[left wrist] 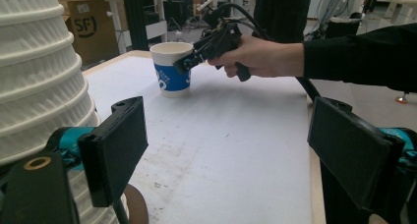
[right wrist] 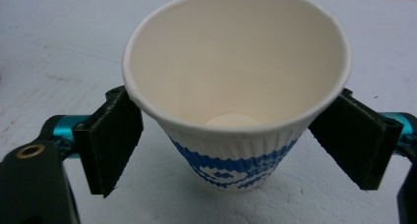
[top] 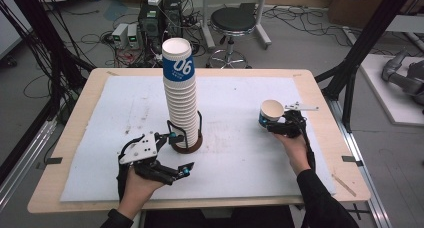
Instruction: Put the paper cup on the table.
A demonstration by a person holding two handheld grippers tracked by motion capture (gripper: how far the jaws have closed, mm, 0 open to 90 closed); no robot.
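The right gripper's (top: pixel 280 124) fingers stand spread on either side of a single cup (top: pixel 271 113), which sits upright on the white mat (top: pixel 240 108) at the table's right; the left gripper (top: pixel 175 153) is open beside the base of the tall cup stack (top: pixel 181 95). In the left gripper view, its pads (left wrist: pixel 115 148) are wide apart with nothing between, the stack at left. In the right gripper view, the pads (right wrist: pixel 110 138) flank the cup, apart from its wall.

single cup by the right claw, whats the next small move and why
Probably draw the right claw straight back from the single cup. The cup stands upright on the white mat, apart from the cup stack, and the jaws stand open beside its walls, so it looks placed.
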